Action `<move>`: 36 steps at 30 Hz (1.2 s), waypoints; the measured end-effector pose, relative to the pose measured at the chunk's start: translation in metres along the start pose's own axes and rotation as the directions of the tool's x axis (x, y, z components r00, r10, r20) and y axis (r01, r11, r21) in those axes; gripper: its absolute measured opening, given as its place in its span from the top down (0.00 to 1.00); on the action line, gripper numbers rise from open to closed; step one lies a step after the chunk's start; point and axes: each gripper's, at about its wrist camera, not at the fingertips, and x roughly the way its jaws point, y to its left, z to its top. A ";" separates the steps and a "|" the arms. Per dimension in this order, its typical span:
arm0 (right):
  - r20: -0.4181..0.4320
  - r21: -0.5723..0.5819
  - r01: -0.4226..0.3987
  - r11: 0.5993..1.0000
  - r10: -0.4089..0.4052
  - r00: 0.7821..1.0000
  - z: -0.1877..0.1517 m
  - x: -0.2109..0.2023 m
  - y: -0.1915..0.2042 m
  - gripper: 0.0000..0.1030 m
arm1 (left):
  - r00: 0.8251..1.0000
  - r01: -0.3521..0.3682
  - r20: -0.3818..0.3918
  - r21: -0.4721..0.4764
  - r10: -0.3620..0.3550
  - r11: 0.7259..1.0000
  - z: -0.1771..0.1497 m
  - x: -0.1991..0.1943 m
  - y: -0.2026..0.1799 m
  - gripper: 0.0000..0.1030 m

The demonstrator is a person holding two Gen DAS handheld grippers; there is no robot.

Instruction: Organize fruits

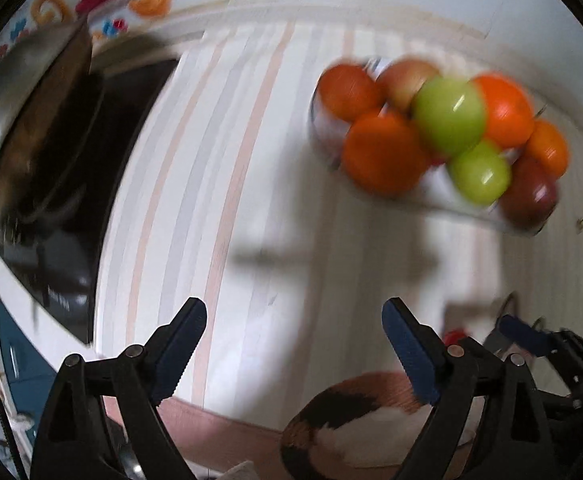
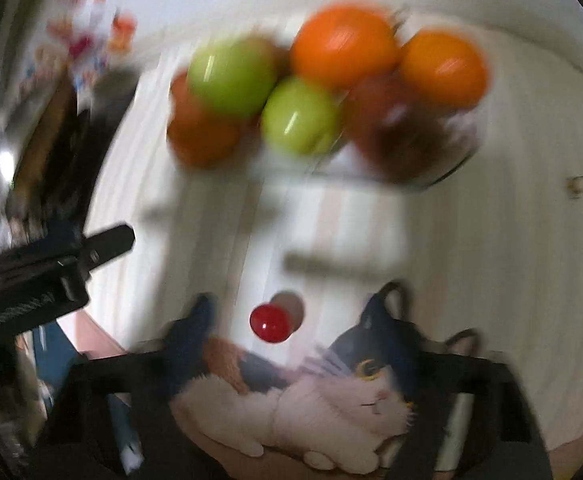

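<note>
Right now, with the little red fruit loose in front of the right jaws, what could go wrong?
1. The small red fruit lies free on the striped cloth, not gripped; being round, a nudge may roll it off.
2. The glass bowl is already heaped with oranges and apples; one more could tumble out.
3. Both views are blurred, so aim may be off.
</note>
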 end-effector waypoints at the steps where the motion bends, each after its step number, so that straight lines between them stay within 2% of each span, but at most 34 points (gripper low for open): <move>1: -0.039 -0.031 0.009 0.999 -0.010 0.999 -0.005 0.014 0.006 0.51 | 1.000 -0.002 -0.016 -0.011 0.002 1.000 -0.004 0.005 0.003 0.13; 2: -0.065 -0.063 0.018 0.998 -0.022 0.998 -0.009 0.024 0.011 0.57 | 0.999 0.000 -0.033 -0.025 -0.001 1.000 -0.008 0.010 0.006 0.13; 3: -0.060 -0.096 0.043 0.994 -0.049 0.997 -0.014 0.027 0.016 0.69 | 0.999 0.002 -0.042 -0.035 -0.004 0.999 -0.011 0.013 0.009 0.13; 4: -0.029 -0.133 0.069 0.989 -0.073 0.997 -0.017 0.025 0.021 0.72 | 0.999 0.005 -0.048 -0.046 -0.007 0.999 -0.013 0.015 0.012 0.13; 5: -0.040 -0.134 0.059 0.989 -0.065 0.997 -0.018 0.026 0.022 0.72 | 0.999 0.009 -0.050 -0.055 -0.012 0.998 -0.014 0.016 0.014 0.13; 7: -0.009 -0.108 0.046 0.993 -0.047 0.999 -0.014 0.020 0.017 0.72 | 0.999 0.017 -0.042 -0.070 -0.020 0.997 -0.010 0.015 0.017 0.13; 15: 0.157 -0.059 0.018 0.998 -0.009 0.988 0.053 -0.007 0.008 0.71 | 1.000 0.024 0.022 -0.089 -0.022 0.996 0.018 0.002 0.014 0.13; 16: 0.155 -0.050 0.006 0.999 0.002 0.988 0.060 -0.005 0.007 0.69 | 0.999 0.026 0.025 -0.090 -0.024 0.996 0.021 0.000 0.013 0.13; 18: 0.119 -0.011 -0.032 0.999 0.033 0.992 0.072 -0.003 0.001 0.46 | 0.999 0.033 0.033 -0.089 -0.030 0.995 0.026 -0.004 0.012 0.13; 19: 0.131 0.004 -0.050 0.999 0.049 0.990 0.071 -0.009 -0.004 0.26 | 0.999 0.038 0.038 -0.088 -0.035 0.995 0.026 -0.007 0.012 0.13; 20: 0.154 0.014 -0.065 0.998 0.062 0.986 0.066 -0.017 -0.005 0.14 | 0.998 0.044 0.042 -0.085 -0.040 0.995 0.025 -0.010 0.011 0.13; 21: 0.171 0.025 -0.076 0.997 0.071 0.983 0.062 -0.027 -0.009 0.11 | 0.998 0.044 0.043 -0.082 -0.041 0.996 0.023 -0.013 0.011 0.13; 23: 0.197 0.052 -0.064 0.997 0.053 0.979 0.049 -0.049 -0.018 0.09 | 0.998 0.048 0.040 -0.077 -0.045 0.996 0.022 -0.014 0.011 0.13; 25: 0.196 0.069 0.004 0.998 -0.017 0.980 0.043 -0.063 -0.024 0.06 | 0.998 0.050 0.046 -0.071 -0.046 0.996 0.018 -0.022 0.008 0.13; 26: 0.191 0.075 0.063 0.995 -0.076 0.979 0.040 -0.070 -0.027 0.06 | 0.997 0.053 0.053 -0.069 -0.049 0.996 0.016 -0.025 0.008 0.13; 29: 0.203 0.079 0.156 0.985 -0.169 0.964 0.031 -0.093 -0.033 0.05 | 0.994 0.052 0.096 -0.049 -0.047 0.997 0.011 -0.044 0.004 0.13; 32: 0.233 0.075 0.200 0.977 -0.212 0.949 0.020 -0.121 -0.032 0.05 | 0.988 0.064 0.145 -0.031 -0.059 0.997 0.000 -0.073 0.001 0.13; 36: 0.285 0.081 0.214 0.973 -0.228 0.931 0.007 -0.157 -0.013 0.05 | 0.973 0.070 0.222 0.004 -0.069 0.998 -0.017 -0.120 0.001 0.13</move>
